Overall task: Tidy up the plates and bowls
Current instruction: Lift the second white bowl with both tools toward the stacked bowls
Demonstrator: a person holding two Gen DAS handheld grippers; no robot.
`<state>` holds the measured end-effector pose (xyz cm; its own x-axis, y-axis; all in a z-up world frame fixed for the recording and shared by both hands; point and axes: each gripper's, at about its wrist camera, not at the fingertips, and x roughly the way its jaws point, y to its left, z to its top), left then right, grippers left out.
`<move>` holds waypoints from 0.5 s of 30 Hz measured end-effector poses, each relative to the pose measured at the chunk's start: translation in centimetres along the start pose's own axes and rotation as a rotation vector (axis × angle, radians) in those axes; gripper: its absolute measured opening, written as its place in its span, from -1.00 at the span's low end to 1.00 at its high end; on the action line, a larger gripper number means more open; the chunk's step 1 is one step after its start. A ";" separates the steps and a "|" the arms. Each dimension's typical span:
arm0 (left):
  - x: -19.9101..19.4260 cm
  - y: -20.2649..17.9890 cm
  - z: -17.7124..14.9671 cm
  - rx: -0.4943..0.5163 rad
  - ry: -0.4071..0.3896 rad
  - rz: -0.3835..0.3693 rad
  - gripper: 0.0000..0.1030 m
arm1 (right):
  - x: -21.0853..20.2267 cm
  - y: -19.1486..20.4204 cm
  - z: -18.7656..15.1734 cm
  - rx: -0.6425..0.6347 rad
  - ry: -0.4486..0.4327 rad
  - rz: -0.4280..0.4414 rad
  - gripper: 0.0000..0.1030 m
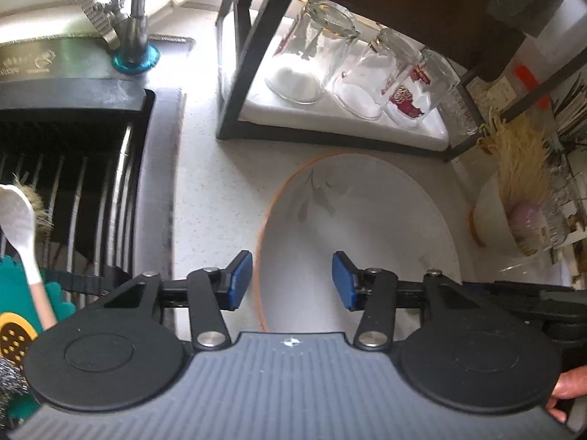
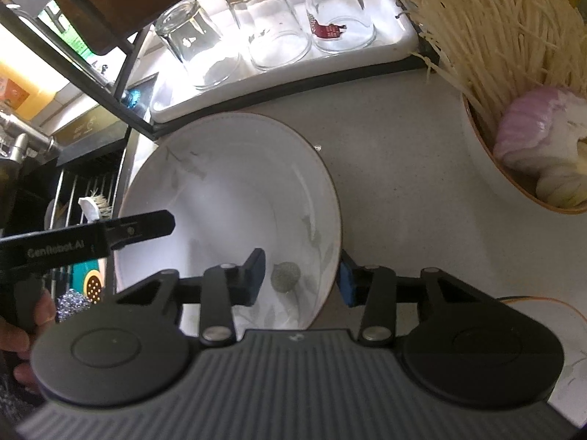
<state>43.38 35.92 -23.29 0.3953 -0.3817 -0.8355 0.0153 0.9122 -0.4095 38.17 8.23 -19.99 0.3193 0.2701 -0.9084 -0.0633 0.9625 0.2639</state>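
The right gripper straddles the near right rim of 1 white bowl on the counter, jaws partly open, not visibly pinching. The left gripper straddles the bowl's left rim, also half open. Beyond stand 3 upturned glasses on 1 tray; 1 bowl of noodles sits right.

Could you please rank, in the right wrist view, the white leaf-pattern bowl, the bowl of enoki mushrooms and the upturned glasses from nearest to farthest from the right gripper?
From the right gripper:
1. White leaf-pattern bowl: its rim sits between the fingers.
2. Bowl of enoki mushrooms: farther off, upper right on the counter.
3. Upturned glasses: farthest, on the white tray at the top.
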 end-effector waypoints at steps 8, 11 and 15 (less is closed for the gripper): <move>0.0 -0.4 -0.1 -0.002 -0.004 0.023 0.01 | -0.4 -0.5 -0.4 0.004 -0.003 0.050 -0.19; -0.4 -0.3 -0.2 -0.019 -0.008 0.019 0.01 | -1.0 -0.5 -0.5 -0.003 -0.017 0.064 -0.20; -1.1 -0.4 -0.4 -0.045 -0.008 -0.002 0.01 | -2.2 -1.1 -0.6 0.028 -0.045 0.109 -0.21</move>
<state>42.52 35.95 -22.35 0.4026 -0.3825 -0.8317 -0.0247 0.9037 -0.4275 36.93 6.59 -18.48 0.3544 0.3710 -0.8584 -0.0735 0.9262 0.3699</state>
